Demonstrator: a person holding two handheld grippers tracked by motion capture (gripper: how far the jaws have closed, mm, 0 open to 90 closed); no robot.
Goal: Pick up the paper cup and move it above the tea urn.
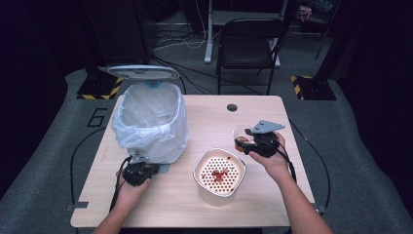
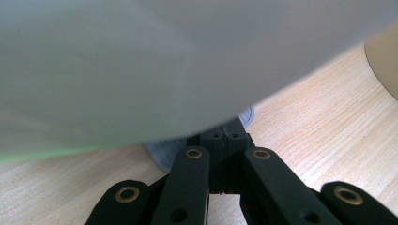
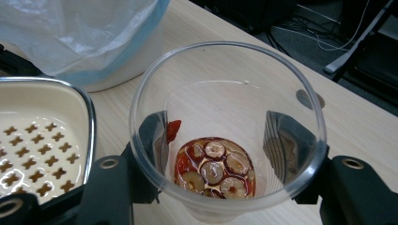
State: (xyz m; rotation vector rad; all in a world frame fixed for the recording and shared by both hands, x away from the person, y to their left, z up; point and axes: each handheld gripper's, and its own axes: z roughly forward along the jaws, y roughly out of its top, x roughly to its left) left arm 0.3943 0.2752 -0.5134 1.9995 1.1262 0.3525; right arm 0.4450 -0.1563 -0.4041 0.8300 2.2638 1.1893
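Observation:
A clear plastic cup (image 1: 239,132) is raised above the table's right side, my right gripper (image 1: 244,142) shut on its sides. In the right gripper view the cup (image 3: 234,101) holds wet red fruit slices (image 3: 216,169) at its bottom, and the right gripper (image 3: 220,140) has a black pad pressed on each side of the wall. A cream strainer bowl (image 1: 202,163) with a few red bits stands at the table's middle. My left gripper (image 1: 155,169) is shut at the foot of a bag-lined pedal bin (image 1: 151,119). Its joined tips (image 2: 224,137) rest on the grey ribbed pedal (image 2: 162,153).
The bin's lid (image 1: 143,72) stands raised over the white bag. The wooden table (image 1: 170,204) has a round cable hole (image 1: 232,107) near its far edge. A black chair (image 1: 248,44) stands behind the table. Cables trail from both grippers.

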